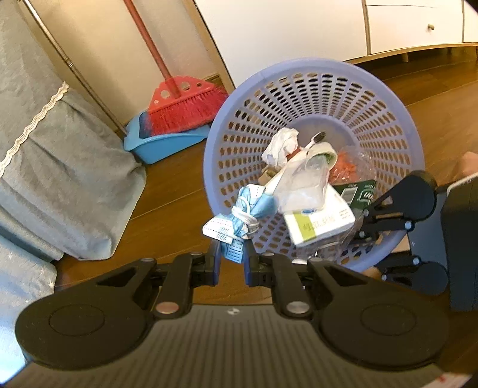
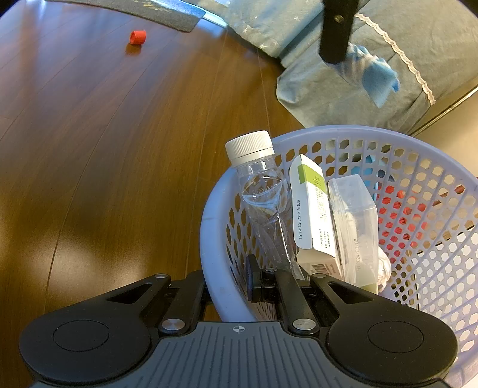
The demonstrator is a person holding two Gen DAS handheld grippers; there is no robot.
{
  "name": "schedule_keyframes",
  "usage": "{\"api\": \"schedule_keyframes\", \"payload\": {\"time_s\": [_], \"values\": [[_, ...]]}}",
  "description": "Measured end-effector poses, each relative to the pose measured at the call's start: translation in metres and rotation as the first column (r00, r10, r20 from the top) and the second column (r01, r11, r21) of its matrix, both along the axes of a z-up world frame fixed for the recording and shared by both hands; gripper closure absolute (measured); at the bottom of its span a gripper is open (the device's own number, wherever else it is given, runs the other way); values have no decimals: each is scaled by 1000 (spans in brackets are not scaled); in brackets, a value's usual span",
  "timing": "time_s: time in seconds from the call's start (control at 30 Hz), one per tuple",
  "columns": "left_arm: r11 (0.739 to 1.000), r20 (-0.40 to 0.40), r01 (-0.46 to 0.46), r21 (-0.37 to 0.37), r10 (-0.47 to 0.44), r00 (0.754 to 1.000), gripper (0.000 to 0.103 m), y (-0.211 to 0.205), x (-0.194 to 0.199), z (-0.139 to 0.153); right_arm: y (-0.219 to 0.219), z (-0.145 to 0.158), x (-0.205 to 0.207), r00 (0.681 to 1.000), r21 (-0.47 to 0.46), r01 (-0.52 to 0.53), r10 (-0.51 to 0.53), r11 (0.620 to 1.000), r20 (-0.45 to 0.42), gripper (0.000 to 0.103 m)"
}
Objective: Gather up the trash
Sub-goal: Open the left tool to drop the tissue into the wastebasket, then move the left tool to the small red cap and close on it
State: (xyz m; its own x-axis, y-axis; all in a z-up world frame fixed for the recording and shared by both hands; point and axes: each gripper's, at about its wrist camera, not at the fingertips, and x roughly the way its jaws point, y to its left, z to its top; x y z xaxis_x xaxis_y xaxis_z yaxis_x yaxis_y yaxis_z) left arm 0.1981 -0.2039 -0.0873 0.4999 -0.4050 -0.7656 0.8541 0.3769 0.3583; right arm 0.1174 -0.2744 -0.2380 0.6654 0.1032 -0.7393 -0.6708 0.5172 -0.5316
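My left gripper (image 1: 233, 253) is shut on a crumpled blue face mask (image 1: 245, 215), which hangs in the air beside the basket's rim. The lilac plastic basket (image 1: 388, 98) is tilted toward me and holds a white box (image 1: 316, 221), a clear plastic container (image 1: 301, 185), crumpled tissue (image 1: 280, 146) and other scraps. My right gripper (image 2: 230, 283) is shut on the basket's rim (image 2: 209, 226), one finger inside and one outside. In the right wrist view a clear bottle (image 2: 263, 191) with a white cap leans in the basket, and the mask (image 2: 373, 77) hangs blurred under the left gripper (image 2: 337, 56).
A red bottle cap (image 2: 137, 37) lies on the wooden floor (image 2: 104, 149) near a grey mat (image 2: 167, 15). A red broom (image 1: 182, 104) stands in a blue dustpan (image 1: 161, 143) by the wall. Grey-blue draped fabric (image 1: 59, 167) borders the left, and a white cabinet (image 1: 418, 27) stands behind.
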Motion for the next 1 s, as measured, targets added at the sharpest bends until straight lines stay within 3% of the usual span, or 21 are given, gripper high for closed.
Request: {"api": "schedule_keyframes", "payload": {"time_s": [0.23, 0.3, 0.37, 0.53, 0.8, 1.0], "values": [[997, 2, 59, -42, -59, 998, 91, -33, 0, 3, -1, 2, 1, 1000, 12, 2, -2, 1000, -2, 98], [994, -3, 76, -82, -77, 997, 85, -45, 1, 3, -2, 2, 2, 1000, 14, 3, -3, 1000, -2, 98], [989, -18, 81, -121, -84, 996, 52, -53, 2, -2, -2, 2, 2, 1000, 15, 5, -5, 1000, -2, 98], [993, -2, 53, -110, -53, 999, 53, -47, 3, -9, -3, 1, 3, 1000, 23, 12, -12, 1000, 0, 98], [986, -27, -152, -65, 151, 988, 53, 28, 22, -22, -1, 2, 6, 1000, 25, 19, -19, 1000, -1, 98], [924, -19, -378, 63, 380, 925, 53, 128, 34, -51, 0, 4, 8, 1000, 20, 18, -18, 1000, -2, 98]]}}
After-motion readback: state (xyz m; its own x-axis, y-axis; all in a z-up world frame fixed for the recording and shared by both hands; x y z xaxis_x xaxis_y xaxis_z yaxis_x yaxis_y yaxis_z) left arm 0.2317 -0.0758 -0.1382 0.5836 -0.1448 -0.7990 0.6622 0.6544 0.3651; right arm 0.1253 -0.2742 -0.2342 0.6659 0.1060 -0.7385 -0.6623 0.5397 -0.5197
